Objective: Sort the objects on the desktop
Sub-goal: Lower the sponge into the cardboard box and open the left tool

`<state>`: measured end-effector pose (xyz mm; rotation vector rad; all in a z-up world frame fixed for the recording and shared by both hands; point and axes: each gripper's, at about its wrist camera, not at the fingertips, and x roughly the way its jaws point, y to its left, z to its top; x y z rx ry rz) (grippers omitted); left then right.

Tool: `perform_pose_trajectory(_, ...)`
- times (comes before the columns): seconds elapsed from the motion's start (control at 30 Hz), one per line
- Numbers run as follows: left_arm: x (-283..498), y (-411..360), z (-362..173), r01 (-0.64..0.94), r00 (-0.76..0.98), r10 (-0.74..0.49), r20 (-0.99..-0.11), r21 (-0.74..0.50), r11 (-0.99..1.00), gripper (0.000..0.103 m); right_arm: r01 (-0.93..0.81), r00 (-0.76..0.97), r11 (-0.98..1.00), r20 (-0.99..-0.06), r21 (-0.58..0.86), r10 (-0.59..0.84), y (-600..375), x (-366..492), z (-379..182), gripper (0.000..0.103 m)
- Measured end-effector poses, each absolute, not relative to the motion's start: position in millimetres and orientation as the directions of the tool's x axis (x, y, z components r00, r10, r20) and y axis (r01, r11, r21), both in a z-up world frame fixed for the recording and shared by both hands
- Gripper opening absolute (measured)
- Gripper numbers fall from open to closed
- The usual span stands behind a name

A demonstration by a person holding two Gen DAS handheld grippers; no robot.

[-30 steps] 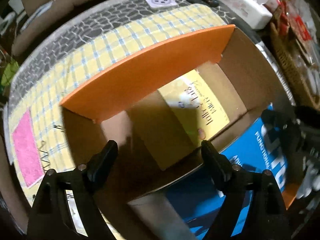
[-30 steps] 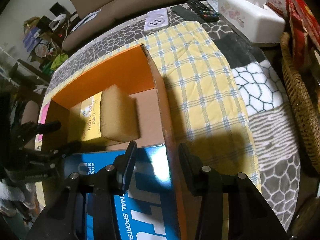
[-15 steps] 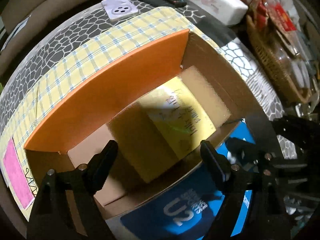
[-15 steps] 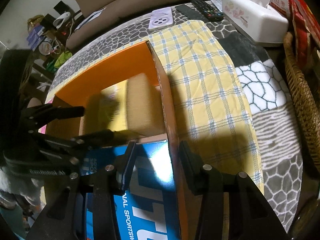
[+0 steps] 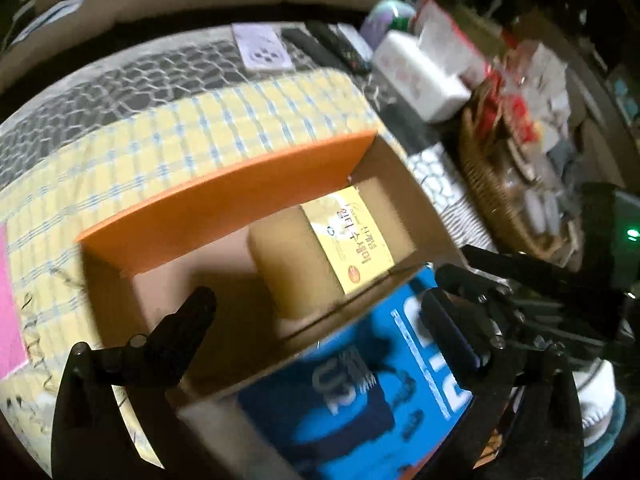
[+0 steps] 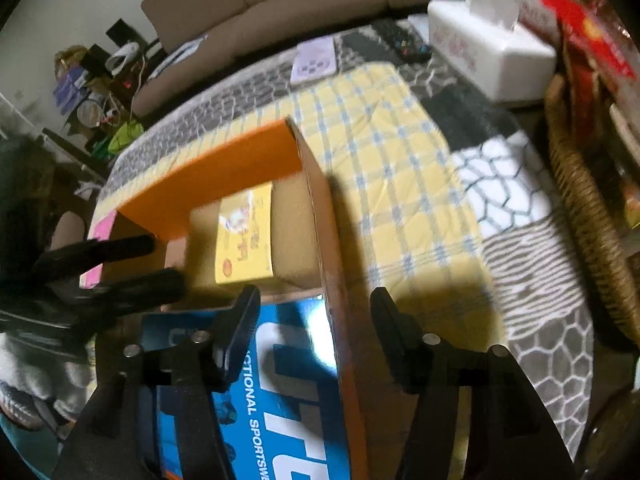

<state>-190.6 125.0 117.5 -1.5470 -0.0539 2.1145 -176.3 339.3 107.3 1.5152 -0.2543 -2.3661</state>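
Observation:
An open carton (image 5: 240, 196) with an orange inner flap and a blue printed flap (image 5: 360, 392) stands on a yellow checked cloth. A tan box with a yellow label (image 5: 352, 240) lies on the carton floor, free of both grippers. My left gripper (image 5: 316, 304) hovers above the carton's near side, its jaws opening wide with nothing between them. In the right wrist view the carton (image 6: 224, 176) and tan box (image 6: 244, 236) show again, with the left gripper (image 6: 160, 262) at the left. My right gripper (image 6: 316, 296) straddles the carton's right wall, its jaws opening and the pads clear of it.
A white tissue box (image 6: 492, 48), remote controls (image 6: 400, 40) and a lilac device (image 6: 314, 66) lie at the far end. A wicker basket (image 6: 580, 200) full of packets lines the right side. A pink note (image 5: 8, 300) lies left of the carton. A sofa stands beyond.
My left gripper has risen away from the carton and spread its jaws wider. The right gripper's jaws have also spread, in the same place. The tan box stays in the carton.

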Motion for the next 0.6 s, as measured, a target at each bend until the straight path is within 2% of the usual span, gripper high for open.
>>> perform_pose_trajectory(0.17,-169,102,142,-0.354,-0.255,0.414,-0.874,-0.314,-0.881,0.103,0.192,-0.417,-0.939,-0.843,0.284,-0.34,326,-165,127,0.068)
perform_pose_trajectory(0.6,-94,51,152,-0.294,-0.297,0.356,-0.886,-0.27,-0.917,0.103,0.233,-0.416,-0.947,-0.858,0.219,-0.301,293,-115,141,0.068)
